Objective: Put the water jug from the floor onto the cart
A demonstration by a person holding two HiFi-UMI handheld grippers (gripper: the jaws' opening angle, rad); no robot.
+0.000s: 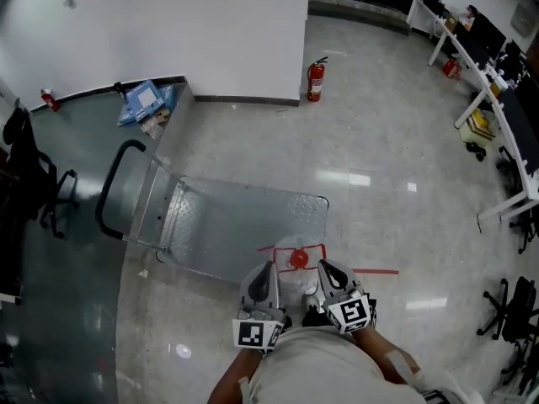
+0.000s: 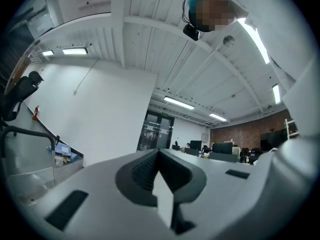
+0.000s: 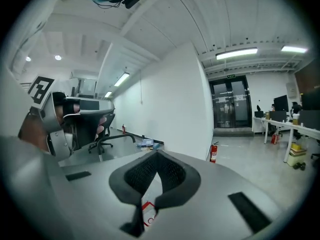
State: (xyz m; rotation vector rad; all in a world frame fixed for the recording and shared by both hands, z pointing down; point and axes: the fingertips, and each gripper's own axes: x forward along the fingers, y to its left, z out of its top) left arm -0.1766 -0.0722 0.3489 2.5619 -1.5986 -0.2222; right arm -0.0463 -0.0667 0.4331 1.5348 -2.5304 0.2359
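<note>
The water jug (image 1: 296, 263) is clear with a red cap and stands upright on the floor inside red tape marks, right at the near right corner of the metal cart (image 1: 227, 221). The cart's flat deck is bare, and its black handle (image 1: 108, 188) rises at the left. In the head view my left gripper (image 1: 269, 269) is just left of the jug's cap and my right gripper (image 1: 323, 268) just right of it, both held above the jug. Both are shut with nothing between the jaws. The left gripper (image 2: 159, 154) points level into the room; under the right gripper (image 3: 157, 155) a bit of red shows.
A red fire extinguisher (image 1: 315, 79) stands by the white wall ahead. Blue papers (image 1: 145, 103) lie past the cart's handle. A black office chair (image 1: 34, 183) is at the far left, desks (image 1: 497, 99) and another chair (image 1: 509, 310) line the right side.
</note>
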